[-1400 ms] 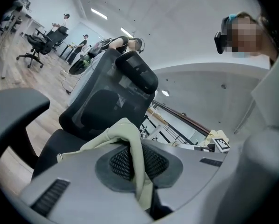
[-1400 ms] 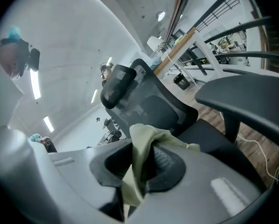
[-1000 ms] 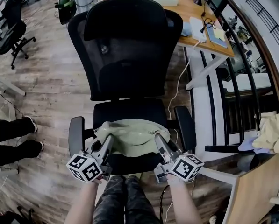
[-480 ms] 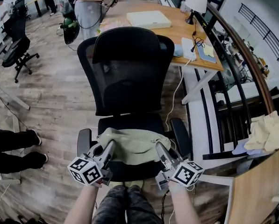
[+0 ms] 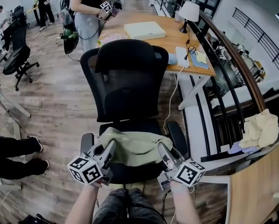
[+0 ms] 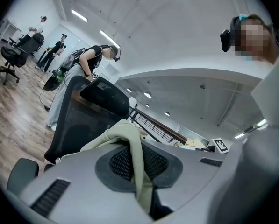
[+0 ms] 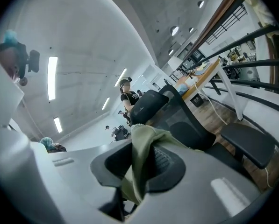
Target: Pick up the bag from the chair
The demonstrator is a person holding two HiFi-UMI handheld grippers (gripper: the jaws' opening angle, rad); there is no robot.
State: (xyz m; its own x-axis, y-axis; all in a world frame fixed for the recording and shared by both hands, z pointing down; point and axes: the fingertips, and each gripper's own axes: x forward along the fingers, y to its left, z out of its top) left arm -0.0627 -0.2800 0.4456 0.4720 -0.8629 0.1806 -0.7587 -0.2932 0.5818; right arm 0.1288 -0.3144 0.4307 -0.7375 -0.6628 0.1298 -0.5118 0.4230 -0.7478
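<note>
A pale green bag [image 5: 133, 145] hangs stretched between my two grippers, just above the seat of a black office chair [image 5: 125, 85]. My left gripper [image 5: 106, 143] is shut on the bag's left edge, and green cloth [image 6: 132, 153] is pinched between its jaws in the left gripper view. My right gripper [image 5: 161, 147] is shut on the bag's right edge, and a fold of cloth [image 7: 141, 160] runs between its jaws in the right gripper view. The chair's backrest stands upright behind the bag.
A wooden desk [image 5: 151, 29] with a lamp [image 5: 188, 10] and a flat box stands behind the chair. A person [image 5: 85, 8] stands at the desk's far left. A dark railing [image 5: 232, 64] runs along the right. Someone's legs [image 5: 13, 155] lie at the left.
The bag has risen off the seat between both grippers. My head view has tilted up, so more of the room behind the chair shows.
</note>
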